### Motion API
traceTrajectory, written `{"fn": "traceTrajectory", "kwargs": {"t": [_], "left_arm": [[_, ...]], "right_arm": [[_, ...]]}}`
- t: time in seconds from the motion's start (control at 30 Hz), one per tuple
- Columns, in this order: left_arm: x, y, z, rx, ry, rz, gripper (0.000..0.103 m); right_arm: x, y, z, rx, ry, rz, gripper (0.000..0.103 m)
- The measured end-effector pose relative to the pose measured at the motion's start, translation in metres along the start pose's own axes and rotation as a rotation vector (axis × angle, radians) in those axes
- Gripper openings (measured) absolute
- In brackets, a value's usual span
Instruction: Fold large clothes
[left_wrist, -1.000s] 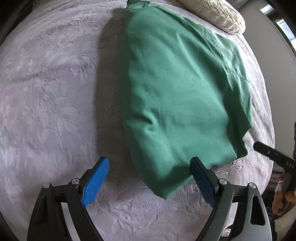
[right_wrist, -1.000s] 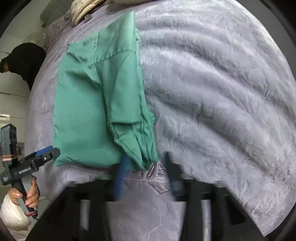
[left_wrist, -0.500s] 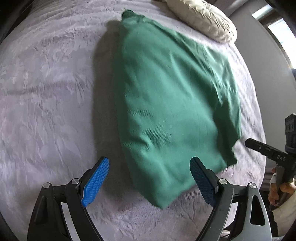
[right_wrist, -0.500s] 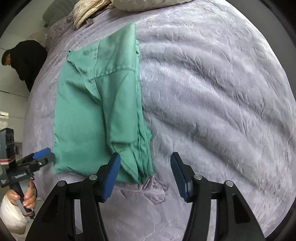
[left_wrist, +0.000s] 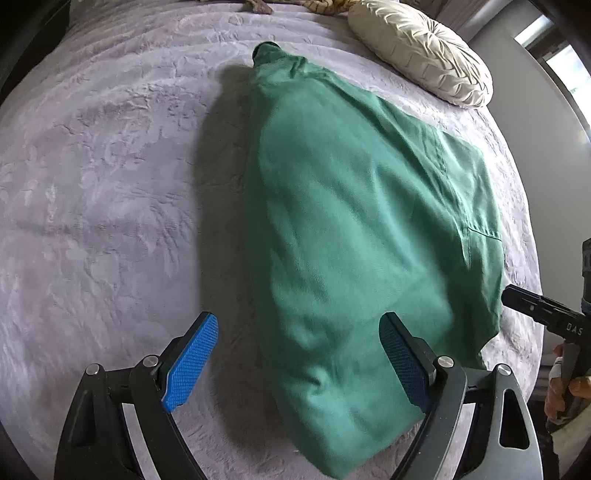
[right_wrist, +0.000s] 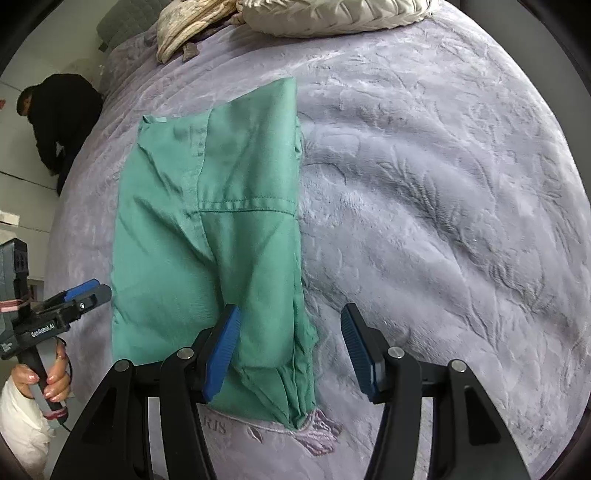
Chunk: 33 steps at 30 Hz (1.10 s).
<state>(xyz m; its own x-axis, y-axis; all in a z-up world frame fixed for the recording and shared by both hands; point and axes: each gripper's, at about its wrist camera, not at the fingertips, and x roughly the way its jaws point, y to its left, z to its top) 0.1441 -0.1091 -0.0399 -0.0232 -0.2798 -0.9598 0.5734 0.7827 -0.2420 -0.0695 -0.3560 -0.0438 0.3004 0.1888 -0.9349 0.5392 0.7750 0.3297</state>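
Shirt (left_wrist: 354, 236) lay folded lengthwise into a narrow strip on the bed (left_wrist: 110, 184), crosswise folds seemingly left, while left tool (left_wrist: 299, 363) gaped wide and right tool (right_wrist: 290, 349) stood partly open, both empty.

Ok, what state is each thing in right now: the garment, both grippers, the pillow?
green shirt: folded lengthwise into a long panel, lying flat on the bedspread, not held.
left gripper: jaws wide open, above the shirt's near end, holding nothing.
right gripper: jaws open, straddling the shirt's near corner, not gripping.
cream pillow: resting at the far edge of the bedspread, clear of the shirt.
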Motion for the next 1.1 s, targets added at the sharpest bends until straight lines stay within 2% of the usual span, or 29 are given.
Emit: {"fn": "traceTrajectory", "kwargs": {"t": [0.23,0.33,0.8,0.97,1.03,1.07,1.1], "left_arm": [[0.001,-0.019,0.006,0.023,-0.062,0.073,0.09],[0.001,-0.024,0.007,0.017,-0.062,0.104,0.09],[0.002,-0.015,-0.004,-0.015,-0.013,0.073,0.09],[0.0,-0.017,-0.008,-0.022,-0.012,0.112,0.09],[-0.001,-0.018,-0.01,-0.028,-0.013,0.141,0.09],[-0.002,-0.019,-0.011,-0.032,-0.012,0.151,0.09],[-0.002,-0.02,-0.012,-0.037,-0.01,0.16,0.09]], "right_arm": [[-0.006,0.007,0.008,-0.01,-0.017,-0.058,0.061],[-0.007,0.011,0.01,-0.012,-0.02,-0.08,0.061],[-0.006,0.018,0.01,0.005,-0.007,-0.113,0.061],[-0.007,0.019,0.007,0.013,-0.002,-0.142,0.061],[-0.008,0.021,0.006,0.013,-0.001,-0.152,0.082],[-0.01,0.023,0.005,0.008,-0.007,-0.159,0.087],[-0.011,0.024,0.004,0.002,-0.01,-0.165,0.087]]}}
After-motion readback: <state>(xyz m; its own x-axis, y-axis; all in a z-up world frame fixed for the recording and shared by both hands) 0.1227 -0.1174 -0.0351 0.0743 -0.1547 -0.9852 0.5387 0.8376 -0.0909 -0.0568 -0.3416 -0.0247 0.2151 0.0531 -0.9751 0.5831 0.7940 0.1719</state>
